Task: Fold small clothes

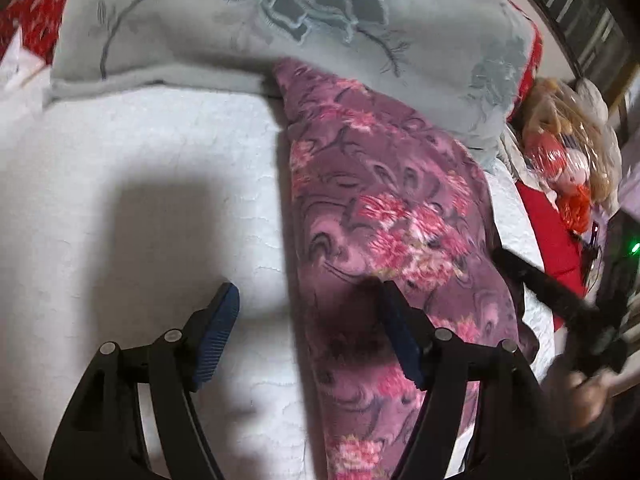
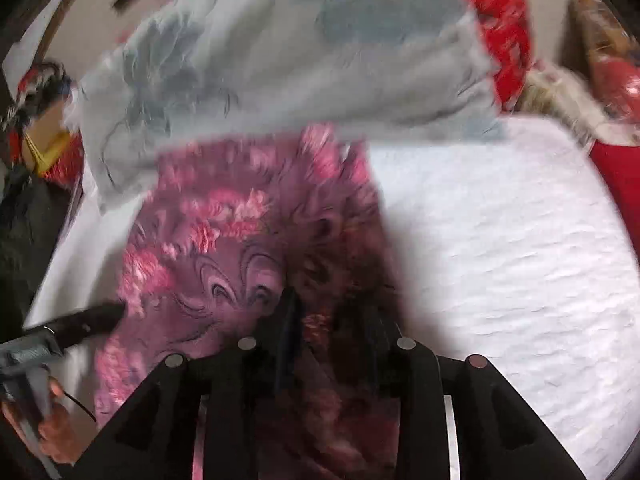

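garment: purple floral cloth [image 1: 384, 216] is lying as a long strip on the white bed [image 1: 140, 184], far end tucked under the grey blanket [image 1: 280, 32].
progress: seemingly one lengthwise fold made; cross folds remaining.
left gripper [image 1: 308, 332]: jaws standing wide, straddling the cloth's left edge, nothing grasped.
right gripper [image 2: 328, 320]: jaws part-open over cloth; grasp blurred, cannot tell.
room: bare bed lying both sides; clutter crowding the right edge.

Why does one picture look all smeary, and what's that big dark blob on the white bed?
Right wrist view: smeared by motion blur, so the purple flowered cloth and grey blanket look streaky. Left wrist view: sharper; the dark blob is a shadow on the white bed cover, above the left gripper. Both views bend at the edges from the fisheye lens.
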Demonstrator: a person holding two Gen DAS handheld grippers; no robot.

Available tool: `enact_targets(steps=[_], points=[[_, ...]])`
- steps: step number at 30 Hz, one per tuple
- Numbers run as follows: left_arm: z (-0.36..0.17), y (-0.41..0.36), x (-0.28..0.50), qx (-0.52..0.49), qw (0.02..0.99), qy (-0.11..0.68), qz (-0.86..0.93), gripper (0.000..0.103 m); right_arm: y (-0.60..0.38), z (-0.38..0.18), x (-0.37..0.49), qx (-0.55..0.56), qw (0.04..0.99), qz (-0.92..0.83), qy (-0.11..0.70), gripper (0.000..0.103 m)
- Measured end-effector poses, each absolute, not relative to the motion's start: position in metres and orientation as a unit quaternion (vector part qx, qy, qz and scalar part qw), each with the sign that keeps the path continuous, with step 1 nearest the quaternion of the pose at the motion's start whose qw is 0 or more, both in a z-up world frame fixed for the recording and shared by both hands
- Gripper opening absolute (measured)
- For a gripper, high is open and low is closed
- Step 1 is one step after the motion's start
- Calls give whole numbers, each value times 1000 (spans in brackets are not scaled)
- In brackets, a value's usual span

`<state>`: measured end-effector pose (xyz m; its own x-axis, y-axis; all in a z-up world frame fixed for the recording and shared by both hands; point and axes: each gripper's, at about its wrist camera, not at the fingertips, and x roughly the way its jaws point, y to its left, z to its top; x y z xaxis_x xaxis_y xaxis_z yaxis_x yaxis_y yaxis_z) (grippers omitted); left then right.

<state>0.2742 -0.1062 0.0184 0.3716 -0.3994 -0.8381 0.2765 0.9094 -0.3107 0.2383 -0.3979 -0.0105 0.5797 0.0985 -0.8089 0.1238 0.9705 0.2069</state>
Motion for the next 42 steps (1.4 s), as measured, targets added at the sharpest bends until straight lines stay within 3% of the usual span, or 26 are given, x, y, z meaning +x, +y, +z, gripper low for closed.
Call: enact_targets(steps=[3, 5, 7, 9, 10, 12, 14, 18, 19, 23, 25, 26, 30, 36, 38, 42], points=[[18, -106, 270, -53, 826, 521, -209, 71, -399, 17, 213, 164, 892, 12, 420, 37], [15, -105, 270, -58, 823, 525, -209, 72, -389, 18, 213, 148, 890, 10, 431, 50], [14, -102, 271, -71, 818, 529, -213, 71, -380, 5, 210, 113, 879, -16, 463, 52], [15, -99, 270, -77, 815, 531, -218, 71, -383, -7, 206, 135, 862, -6, 488, 43], [15, -98, 269, -75, 816, 530, -219, 71, -384, -10, 203, 152, 858, 12, 490, 24], [15, -100, 268, -65, 818, 528, -220, 71, -386, 4, 197, 141, 877, 14, 459, 9], [13, -102, 267, -60, 817, 530, -222, 72, -397, 12, 192, 159, 886, -2, 435, 5], [17, -101, 267, -66, 818, 526, -224, 72, -413, -23, 201, 142, 842, -56, 517, 0], [19, -101, 267, -67, 820, 523, -224, 72, -413, -18, 198, 144, 848, -55, 507, 6], [18, -107, 267, -51, 825, 520, -216, 72, -402, 21, 184, 182, 889, -13, 420, 10], [17, -108, 267, -50, 824, 522, -215, 72, -391, 26, 183, 181, 897, 2, 404, 33], [17, -109, 267, -51, 824, 521, -215, 72, -387, 23, 187, 175, 896, 7, 409, 36], [16, -108, 268, -53, 823, 523, -216, 72, -370, -15, 195, 135, 872, 8, 470, 37], [19, -101, 272, -73, 819, 524, -224, 72, -376, 4, 207, 140, 876, 13, 462, 39], [22, -92, 277, -83, 822, 519, -218, 72, -392, 12, 218, 171, 881, -2, 440, 52], [18, -78, 304, -138, 799, 540, -227, 72, -420, 10, 256, 228, 878, -19, 421, 56]])
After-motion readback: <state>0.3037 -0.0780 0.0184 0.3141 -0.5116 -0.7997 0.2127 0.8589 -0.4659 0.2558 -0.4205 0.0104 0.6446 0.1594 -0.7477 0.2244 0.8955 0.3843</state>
